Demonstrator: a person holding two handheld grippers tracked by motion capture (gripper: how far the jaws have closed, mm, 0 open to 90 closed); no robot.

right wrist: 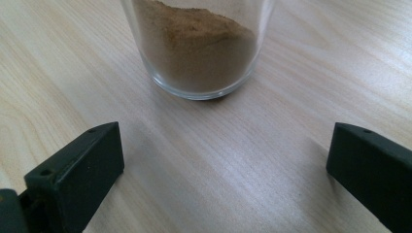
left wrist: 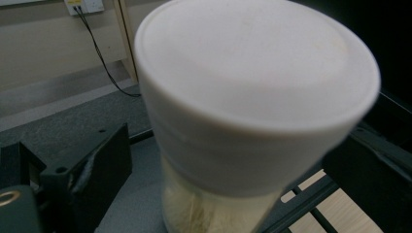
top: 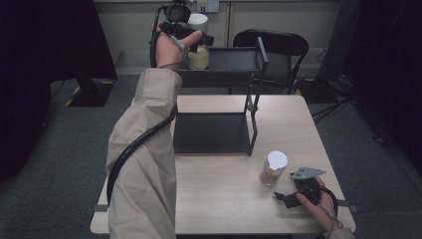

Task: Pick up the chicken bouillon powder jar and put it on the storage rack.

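I read the step as shelving jars: one jar is being set on the rack's top shelf, the other waits on the tabletop.

The tabletop (top: 224, 209) carries a black two-tier rack (top: 251, 107) at about 12 o'clock from me. Its top shelf reaches toward the far wall, with a black chair (top: 278, 45) just behind it at 1 o'clock.

My left gripper (top: 186, 32) is up at 11 o'clock at the top shelf, beside the pale jar (left wrist: 252, 111), a white-lidded glass with light powder. In the left gripper view the jar stands on the shelf, close ahead, and the jaws stand wide with no pad pressing on it, so I judge it released. The next move here calls for backing straight off without nudging the lid.

The brown jar (top: 273, 168), also white-lidded, stands on the tabletop at 4 o'clock, near the rack's front post. My right gripper (top: 284, 196) rests on the tabletop just below it, jaws spread wide and empty, the glass ahead of them. The next move calls for sliding forward, closing on the glass, then lifting.

What stands in the way: the rack's front post and the top shelf's rim.
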